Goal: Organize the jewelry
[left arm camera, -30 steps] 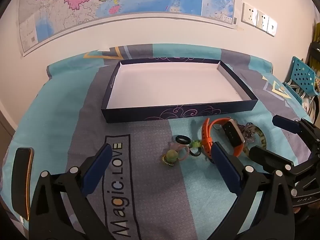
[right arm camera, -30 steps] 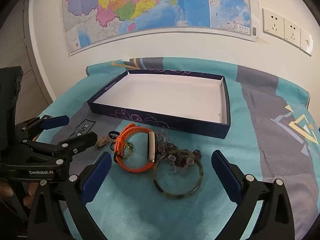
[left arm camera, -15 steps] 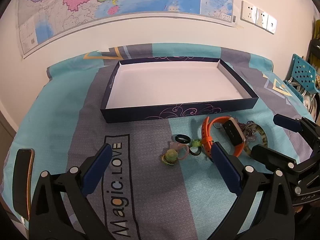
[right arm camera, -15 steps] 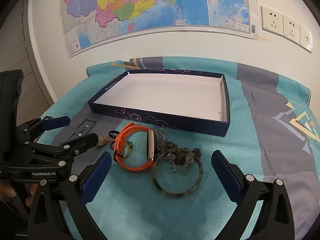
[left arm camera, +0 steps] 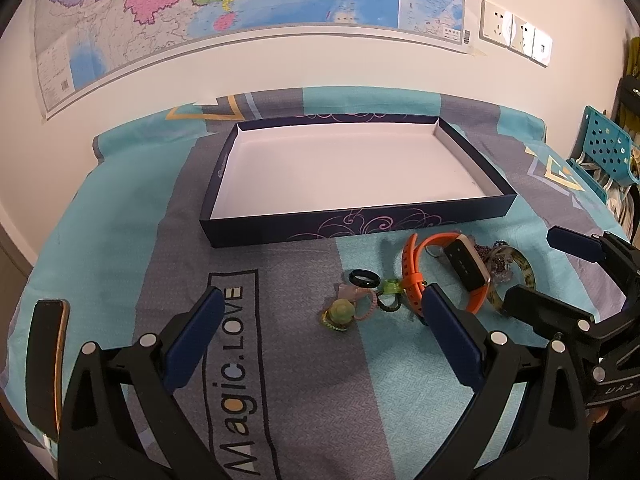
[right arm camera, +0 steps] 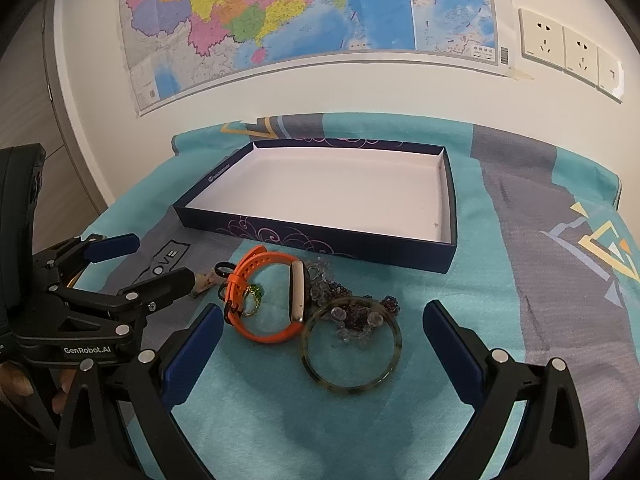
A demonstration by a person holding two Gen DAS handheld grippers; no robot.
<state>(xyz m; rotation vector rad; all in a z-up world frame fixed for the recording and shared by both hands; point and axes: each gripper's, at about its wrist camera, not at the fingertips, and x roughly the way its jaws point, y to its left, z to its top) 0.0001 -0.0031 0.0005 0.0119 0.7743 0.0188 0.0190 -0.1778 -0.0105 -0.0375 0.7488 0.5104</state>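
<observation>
Left wrist: both hand-held grippers gape empty; bare cloth [left arm camera: 120, 240] flanks tray [left arm camera: 360, 228]; watch [left arm camera: 448, 268] near front wall.

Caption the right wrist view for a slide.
Open right gripper hovers over bangle and orange watch before the empty box.

Each black-framed claw [right arm camera: 322, 344] has blue finger pads [right arm camera: 192, 356], silver screws and "GenRobot.AI" lettering.
</observation>
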